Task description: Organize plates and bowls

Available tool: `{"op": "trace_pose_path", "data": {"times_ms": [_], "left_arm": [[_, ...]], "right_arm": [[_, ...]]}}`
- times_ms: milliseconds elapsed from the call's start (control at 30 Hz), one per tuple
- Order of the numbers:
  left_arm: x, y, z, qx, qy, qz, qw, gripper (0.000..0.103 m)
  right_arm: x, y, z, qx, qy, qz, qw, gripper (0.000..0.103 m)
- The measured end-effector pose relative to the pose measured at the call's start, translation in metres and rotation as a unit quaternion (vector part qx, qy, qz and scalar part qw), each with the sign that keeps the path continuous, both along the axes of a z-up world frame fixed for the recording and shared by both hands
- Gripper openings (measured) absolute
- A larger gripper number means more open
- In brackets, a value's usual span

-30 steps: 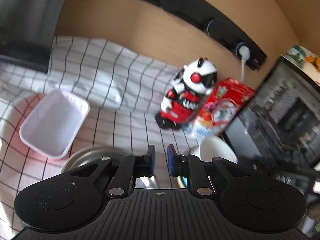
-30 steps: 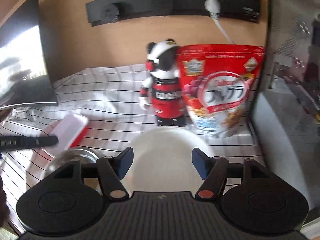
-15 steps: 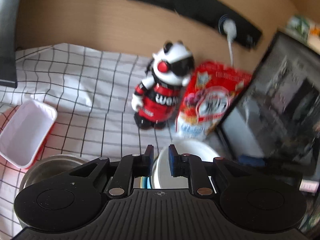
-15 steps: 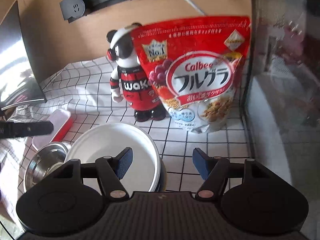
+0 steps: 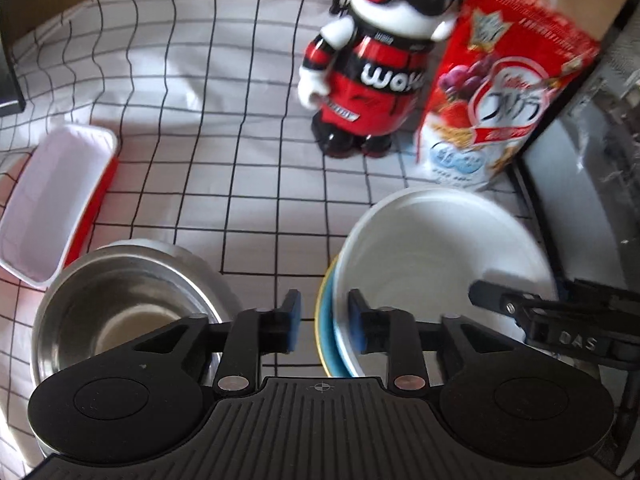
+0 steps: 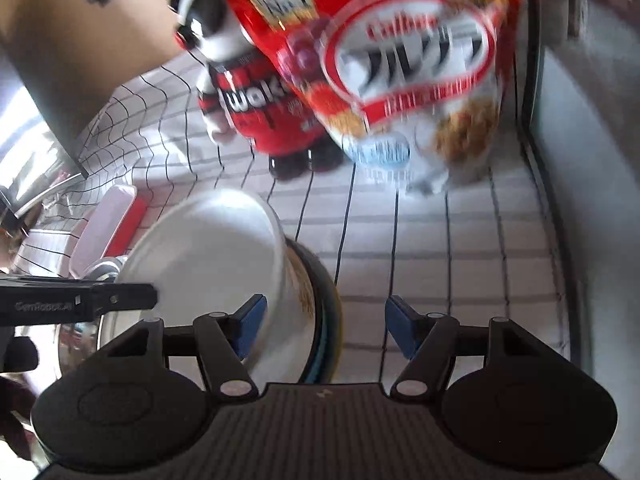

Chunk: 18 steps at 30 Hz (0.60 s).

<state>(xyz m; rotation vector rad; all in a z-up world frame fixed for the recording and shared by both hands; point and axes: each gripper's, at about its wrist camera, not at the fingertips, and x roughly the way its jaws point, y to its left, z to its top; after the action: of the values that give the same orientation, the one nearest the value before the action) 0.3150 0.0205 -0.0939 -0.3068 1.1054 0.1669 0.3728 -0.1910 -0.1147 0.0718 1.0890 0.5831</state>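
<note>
Cloth: a white tablecloth (image 5: 224, 128) with a black grid covers the whole work surface and carries everything else.
Appliance: a dark-framed unit (image 5: 592, 168) with a pale front closes off the right side, just beside the bowls.
Cereal bag: a red pouch (image 5: 504, 92) stands at the back, leaning against the appliance frame, directly behind the white bowl.
Toy figure: a black, white and red robot bear (image 5: 372, 68) stands upright just left of the bag, touching or nearly touching it.
White bowl: the white bowl (image 5: 436, 264) sits tilted inside a blue bowl (image 5: 326, 336) with a yellow rim, right of centre in the left wrist view.
Steel bowl: a metal bowl (image 5: 120, 304) rests on the cloth to the left of the stack, apart from it.
Tray: a white tray with a red side (image 5: 52, 200) lies beyond the steel bowl at the left edge.
Left gripper: the left gripper (image 5: 324, 326) points down at the near rim of the stacked bowls; its jaws are opening, the rim between them, pads not pressing.
Right gripper: the right gripper (image 6: 322, 328) has its jaws well apart, straddling the right wall of the white bowl (image 6: 208, 248) without gripping.
In the way: each gripper's finger reaches over the white bowl in the other's view.
</note>
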Motion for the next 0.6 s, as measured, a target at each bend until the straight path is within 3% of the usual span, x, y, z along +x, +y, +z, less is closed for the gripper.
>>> {"op": "trace_pose_path", "data": {"times_ms": [233, 333, 433, 600], "left_arm": [[0.021, -0.004, -0.034, -0.019, 0.067, -0.04, 0.9968, 0.035], [0.021, -0.003, -0.032, -0.023, 0.058, -0.046, 0.997, 0.03], [0.021, -0.003, -0.033, -0.027, 0.055, -0.049, 0.9969, 0.033], [0.02, -0.007, -0.033, -0.02, 0.05, -0.054, 0.9971, 0.033]], "right_arm": [[-0.001, 0.003, -0.024, 0.03, 0.076, -0.01, 0.997, 0.067], [-0.002, 0.005, -0.029, 0.045, 0.094, -0.012, 0.994, 0.064], [-0.001, 0.01, -0.035, 0.059, 0.113, -0.012, 0.992, 0.06], [-0.003, 0.016, -0.034, 0.048, 0.102, -0.009, 0.994, 0.061]]}}
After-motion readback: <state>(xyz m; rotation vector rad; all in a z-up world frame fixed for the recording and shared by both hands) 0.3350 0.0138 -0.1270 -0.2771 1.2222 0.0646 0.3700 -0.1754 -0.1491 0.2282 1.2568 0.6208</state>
